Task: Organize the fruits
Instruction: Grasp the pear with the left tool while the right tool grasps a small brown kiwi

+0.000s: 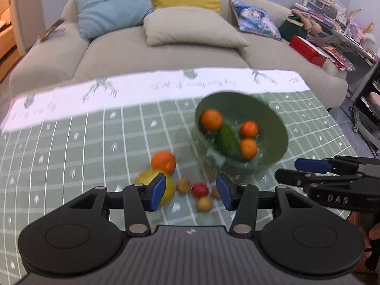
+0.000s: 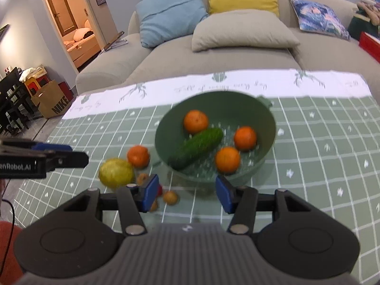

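Note:
A green bowl [image 1: 237,104] [image 2: 225,104] on the checked tablecloth holds three oranges [image 1: 211,119] [image 2: 196,121] and a cucumber [image 1: 226,142] [image 2: 197,148]. Left of the bowl, loose on the cloth, lie an orange [image 1: 163,161] [image 2: 138,156], a yellow lemon [image 1: 146,178] [image 2: 116,172], a small red fruit [image 1: 200,189] and small brown fruits [image 1: 204,204] [image 2: 170,197]. My left gripper [image 1: 191,192] [image 2: 79,153] hangs open above the loose fruits, holding nothing. My right gripper [image 2: 187,194] [image 1: 286,168] is open and empty in front of the bowl.
The green checked tablecloth [image 2: 320,154] has a white printed border [image 1: 142,87] at its far edge. Behind it stands a beige sofa [image 1: 166,54] with several cushions. A red box [image 1: 308,49] and cluttered shelves are at the right; a paper bag [image 2: 52,102] stands on the floor at the left.

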Tool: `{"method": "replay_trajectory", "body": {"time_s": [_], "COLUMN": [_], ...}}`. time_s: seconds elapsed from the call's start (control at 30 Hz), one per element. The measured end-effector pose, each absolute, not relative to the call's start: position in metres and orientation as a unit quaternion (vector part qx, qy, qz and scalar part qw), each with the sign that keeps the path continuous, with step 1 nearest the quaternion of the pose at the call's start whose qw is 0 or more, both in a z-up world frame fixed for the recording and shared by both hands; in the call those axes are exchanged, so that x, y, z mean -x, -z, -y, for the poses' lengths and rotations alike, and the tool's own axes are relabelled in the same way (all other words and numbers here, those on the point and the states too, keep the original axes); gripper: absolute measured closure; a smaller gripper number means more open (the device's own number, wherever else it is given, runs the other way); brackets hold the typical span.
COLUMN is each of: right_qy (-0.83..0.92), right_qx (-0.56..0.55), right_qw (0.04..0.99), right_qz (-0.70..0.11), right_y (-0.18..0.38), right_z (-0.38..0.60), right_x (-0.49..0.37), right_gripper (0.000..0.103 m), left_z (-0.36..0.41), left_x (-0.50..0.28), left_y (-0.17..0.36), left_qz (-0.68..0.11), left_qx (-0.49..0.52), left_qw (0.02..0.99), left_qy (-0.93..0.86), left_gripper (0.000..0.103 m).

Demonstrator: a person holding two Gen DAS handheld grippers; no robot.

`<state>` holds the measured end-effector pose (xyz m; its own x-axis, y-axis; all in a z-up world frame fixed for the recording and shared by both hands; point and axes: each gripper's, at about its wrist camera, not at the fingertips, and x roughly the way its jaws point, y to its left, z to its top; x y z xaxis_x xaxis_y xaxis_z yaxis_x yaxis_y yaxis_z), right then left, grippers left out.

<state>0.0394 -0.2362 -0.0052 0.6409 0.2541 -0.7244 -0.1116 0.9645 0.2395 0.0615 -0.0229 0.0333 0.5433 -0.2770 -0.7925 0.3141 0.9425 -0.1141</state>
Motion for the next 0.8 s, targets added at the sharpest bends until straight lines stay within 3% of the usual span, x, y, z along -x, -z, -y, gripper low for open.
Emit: {"method": "replay_trajectory", "body": {"time_s": [0.27, 0.5, 0.63, 0.8], "right_qy": [-0.112, -0.129, -0.130, -0.127], "right_qx": [-0.090, -0.084, -0.083, -0.080], "right_qw": [0.881, 0.870, 0.867, 0.861], "right_qz": [-0.450, -0.468, -0.473, -0.485], "right_y": [0.039, 0.054, 0.062, 0.075], "right_z": [0.215, 0.202, 0.196, 0.194], "right_x": [-0.039, -0.055, -0.069, -0.084], "right_gripper": [0.056, 0.060, 0.061, 0.072], "left_z": [0.002, -0.012, -0.015, -0.018], "left_x": [-0.055, -0.068, -0.081, -0.095], "left_y": [0.006, 0.019, 0.030, 0.042], "left_qz": [-0.472, -0.461, -0.465, -0.466], "left_qx": [-0.014, -0.010, -0.009, 0.016], "left_qw": [0.871, 0.880, 0.878, 0.877], "left_qy": [0.134, 0.115, 0.114, 0.120], "left_gripper": [0.045, 0.022, 0.022, 0.022]}}
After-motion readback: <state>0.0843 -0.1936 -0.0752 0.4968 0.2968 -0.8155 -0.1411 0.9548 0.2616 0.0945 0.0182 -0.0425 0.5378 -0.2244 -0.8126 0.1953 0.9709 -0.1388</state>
